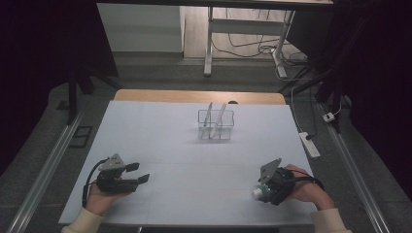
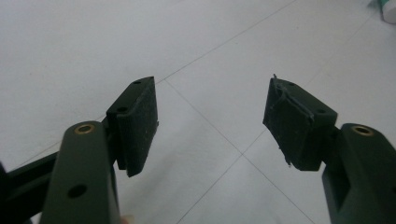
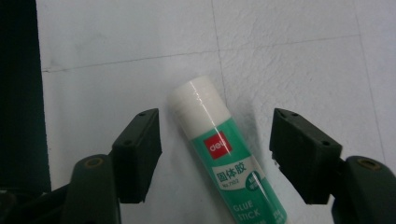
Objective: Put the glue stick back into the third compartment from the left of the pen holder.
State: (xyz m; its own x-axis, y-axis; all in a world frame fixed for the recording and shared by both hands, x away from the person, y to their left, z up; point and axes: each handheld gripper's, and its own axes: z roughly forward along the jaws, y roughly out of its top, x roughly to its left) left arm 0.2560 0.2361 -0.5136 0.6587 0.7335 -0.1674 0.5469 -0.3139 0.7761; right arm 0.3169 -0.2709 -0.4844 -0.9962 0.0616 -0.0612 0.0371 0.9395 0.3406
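Right gripper (image 3: 215,154): jaws apart, straddling glue stick (image 3: 224,163), pads not touching it. Stick lies flat on table (image 1: 194,160) near front right edge, white cap pointing away. Advice: centre jaws on green body, square to stick, squeeze evenly to avoid roll. Left gripper (image 2: 210,126): jaws apart, empty, idle front left. Organizer (image 1: 215,124) far centre, likely destination.

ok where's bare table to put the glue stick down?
Bare: the wide middle of the table between the left gripper and right gripper, and the far-left stretch beside the clear organizer. Crowded: the near-right corner, where the glue stick lies between the right gripper's open jaws.
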